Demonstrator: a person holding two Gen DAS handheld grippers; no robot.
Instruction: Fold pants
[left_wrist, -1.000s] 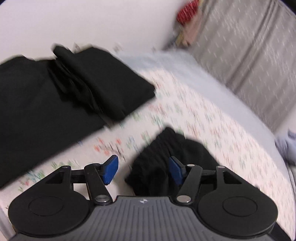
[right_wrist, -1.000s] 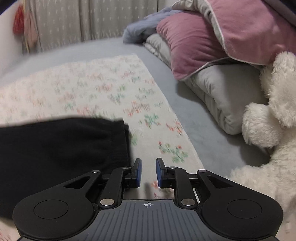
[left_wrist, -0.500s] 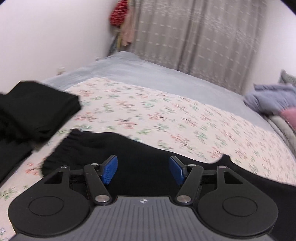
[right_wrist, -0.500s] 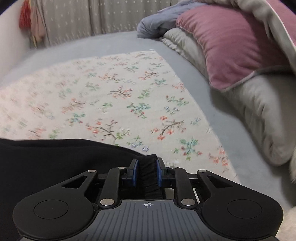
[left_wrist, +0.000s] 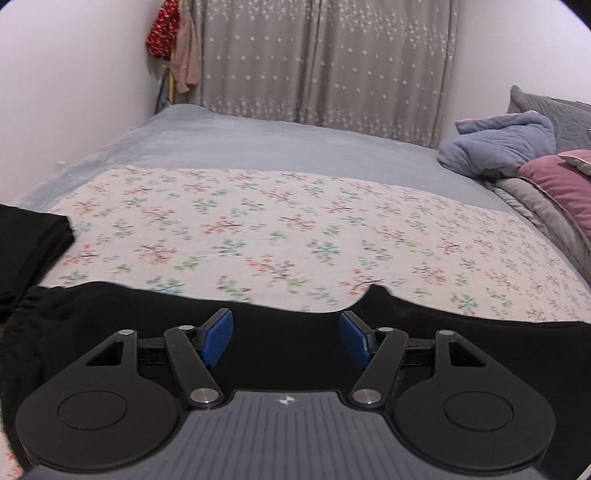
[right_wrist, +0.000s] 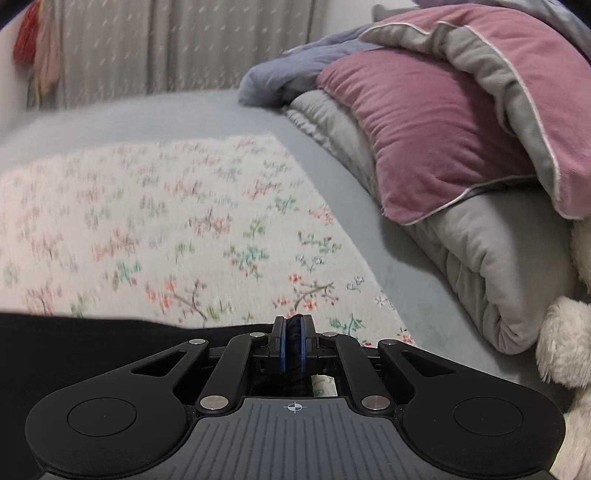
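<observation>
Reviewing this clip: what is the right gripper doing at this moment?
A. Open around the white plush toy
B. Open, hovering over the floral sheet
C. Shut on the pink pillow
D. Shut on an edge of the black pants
D. In the right wrist view the right gripper has its blue-padded fingers closed with a fold of the black fabric pants pinched between them, while the left gripper stands open above the same garment.

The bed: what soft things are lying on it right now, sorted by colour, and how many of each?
Black: 2, the pants under the tongs and a folded stack at the left edge.
Pink: 1, a pillow.
Grey: 1, a rolled quilt.
Blue-grey: 1, a bunched blanket.
White: 1, a plush toy.
Floral: 1, the spread.
Total: 7.
</observation>
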